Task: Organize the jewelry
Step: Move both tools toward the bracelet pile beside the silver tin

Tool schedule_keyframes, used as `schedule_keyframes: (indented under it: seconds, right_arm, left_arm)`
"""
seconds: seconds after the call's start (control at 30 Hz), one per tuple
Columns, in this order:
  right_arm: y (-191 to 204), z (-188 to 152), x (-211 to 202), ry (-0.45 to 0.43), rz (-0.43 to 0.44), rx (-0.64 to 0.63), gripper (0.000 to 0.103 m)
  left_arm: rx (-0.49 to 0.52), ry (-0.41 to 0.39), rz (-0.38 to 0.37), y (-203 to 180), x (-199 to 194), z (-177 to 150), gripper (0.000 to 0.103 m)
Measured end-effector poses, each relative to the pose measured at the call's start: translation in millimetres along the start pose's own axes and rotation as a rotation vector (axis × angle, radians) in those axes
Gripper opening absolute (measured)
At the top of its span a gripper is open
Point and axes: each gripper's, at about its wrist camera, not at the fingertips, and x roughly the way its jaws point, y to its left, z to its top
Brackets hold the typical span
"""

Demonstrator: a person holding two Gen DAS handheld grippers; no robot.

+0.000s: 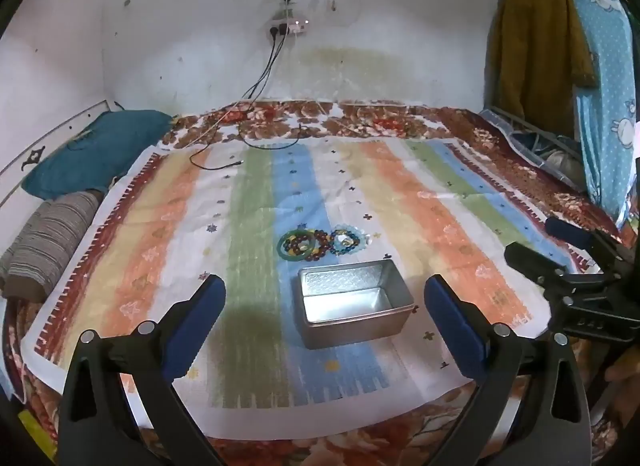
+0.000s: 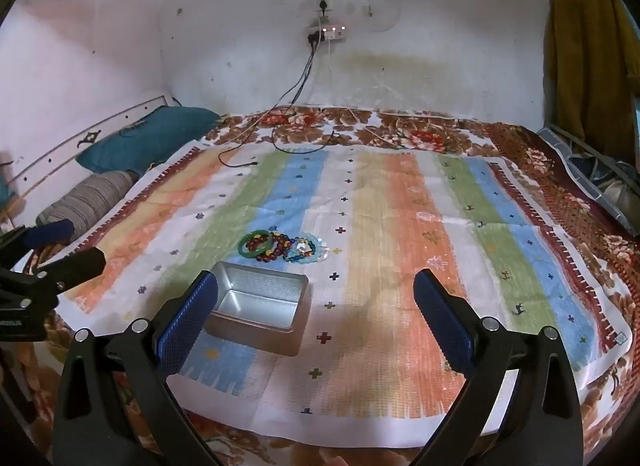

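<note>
A heap of bracelets (image 1: 324,244) lies on the striped cloth (image 1: 400,193): a green bangle (image 1: 281,246) at the left, dark red beads (image 1: 320,240) in the middle, pale blue beads (image 1: 352,244) at the right. Just in front of it stands an open, empty silver tin (image 1: 348,306). My left gripper (image 1: 324,282) hovers open before the tin, holding nothing. The right gripper (image 1: 536,242) shows at the right edge. In the right wrist view the right gripper (image 2: 316,277) is open and empty, with the tin (image 2: 256,302) by its left finger and the bracelets (image 2: 284,246) beyond. The left gripper (image 2: 72,246) sits at the far left.
The cloth covers a floral bedspread (image 1: 360,121) against a white wall. A teal pillow (image 1: 92,149) and a striped bolster (image 1: 48,242) lie at the left. A black cable (image 1: 224,157) trails from a wall power strip (image 1: 288,27). Hanging clothes (image 1: 560,45) stand at the right.
</note>
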Motion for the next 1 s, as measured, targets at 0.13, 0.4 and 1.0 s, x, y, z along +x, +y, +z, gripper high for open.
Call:
schedule_keyframes:
  seconds: [0.13, 0.4, 1.0]
  right_arm:
    - [2, 0, 0, -0.001, 0.0, -0.004, 0.099]
    - [5, 1, 4, 0.022, -0.009, -0.003, 0.099]
    - [6, 0, 0, 0.013, 0.008, -0.015, 0.099]
  left_arm:
    - [-0.033, 0.008, -0.046, 2, 4, 0, 0.098]
    - [-0.03, -0.004, -0.019, 10, 4, -8, 0.098]
    - [-0.021, 0.008, -0.014, 8, 4, -8, 0.098]
